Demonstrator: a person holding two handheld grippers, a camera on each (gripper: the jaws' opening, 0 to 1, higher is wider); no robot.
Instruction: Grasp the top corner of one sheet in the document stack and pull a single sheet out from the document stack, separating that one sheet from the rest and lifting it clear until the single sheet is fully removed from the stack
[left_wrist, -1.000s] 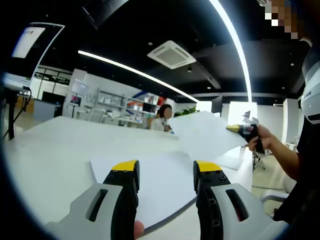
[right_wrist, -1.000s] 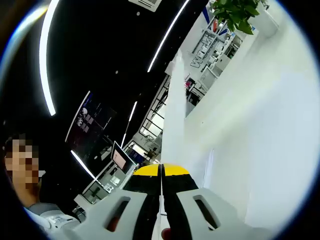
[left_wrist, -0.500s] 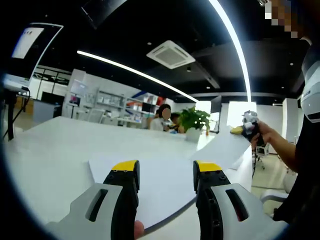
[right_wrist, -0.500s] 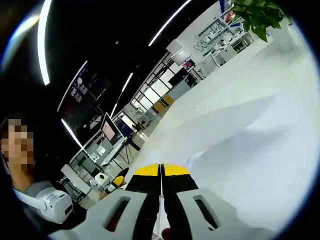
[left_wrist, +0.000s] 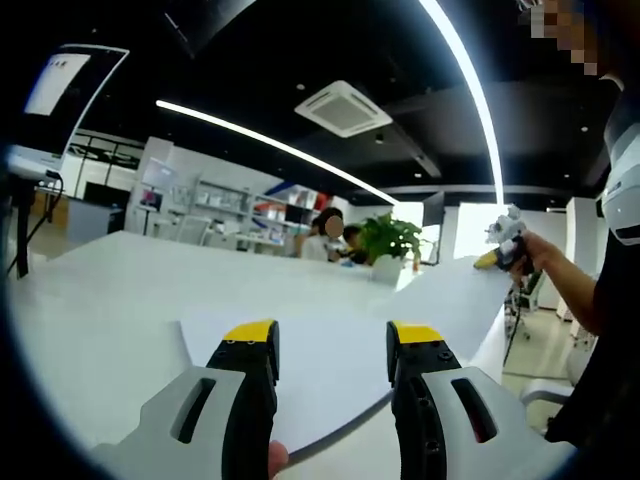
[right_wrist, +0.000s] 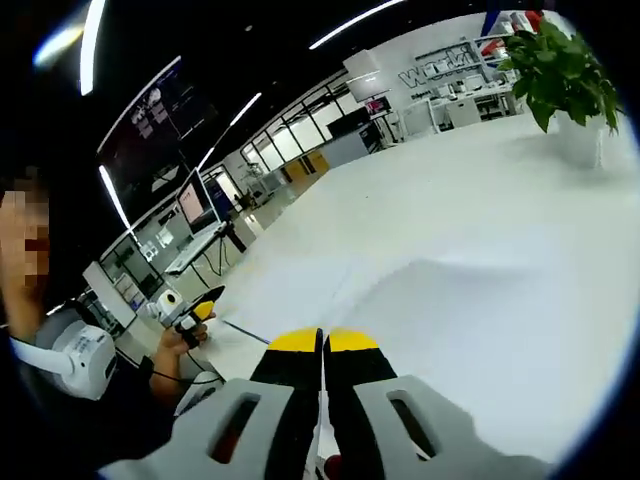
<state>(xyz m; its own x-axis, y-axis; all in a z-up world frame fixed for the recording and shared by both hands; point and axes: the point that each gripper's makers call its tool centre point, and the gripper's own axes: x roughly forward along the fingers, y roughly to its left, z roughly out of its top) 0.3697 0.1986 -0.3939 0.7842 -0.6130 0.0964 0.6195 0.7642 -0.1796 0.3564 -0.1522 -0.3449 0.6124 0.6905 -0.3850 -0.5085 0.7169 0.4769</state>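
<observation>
You held the left gripper (left_wrist: 330, 340) low over the white table (left_wrist: 100, 290), its two yellow-tipped jaws standing apart with nothing between them, pointed across the document stack (left_wrist: 320, 370) that lay flat on the table just beyond the tips. Your fingertip (left_wrist: 277, 460) showed at the base of that gripper, between the jaws. Out past the stack's far edge, your right hand (left_wrist: 535, 255) was raised above table height, forearm reaching in from the side, wrapped around the right gripper (left_wrist: 495, 258). From that gripper the single sheet (left_wrist: 450, 300) sloped down toward the stack, its upper corner pinched at the yellow tip; where its lower edge met or cleared the stack I could not tell. In the right gripper view, the right gripper (right_wrist: 322, 342) had its jaws pressed together on the thin edge of the single sheet (right_wrist: 480, 330), which spread away from the tips as a broad white, slightly bowed surface over the white table (right_wrist: 420, 200). In that same view your left hand (right_wrist: 185, 335) sat beside the table's near edge, holding the left gripper (right_wrist: 207, 300), sleeve and forearm trailing back toward your body. A potted plant (left_wrist: 388, 243) stood at the table's far end beyond the stack, and a seated person (left_wrist: 325, 235) was just beside the plant.
</observation>
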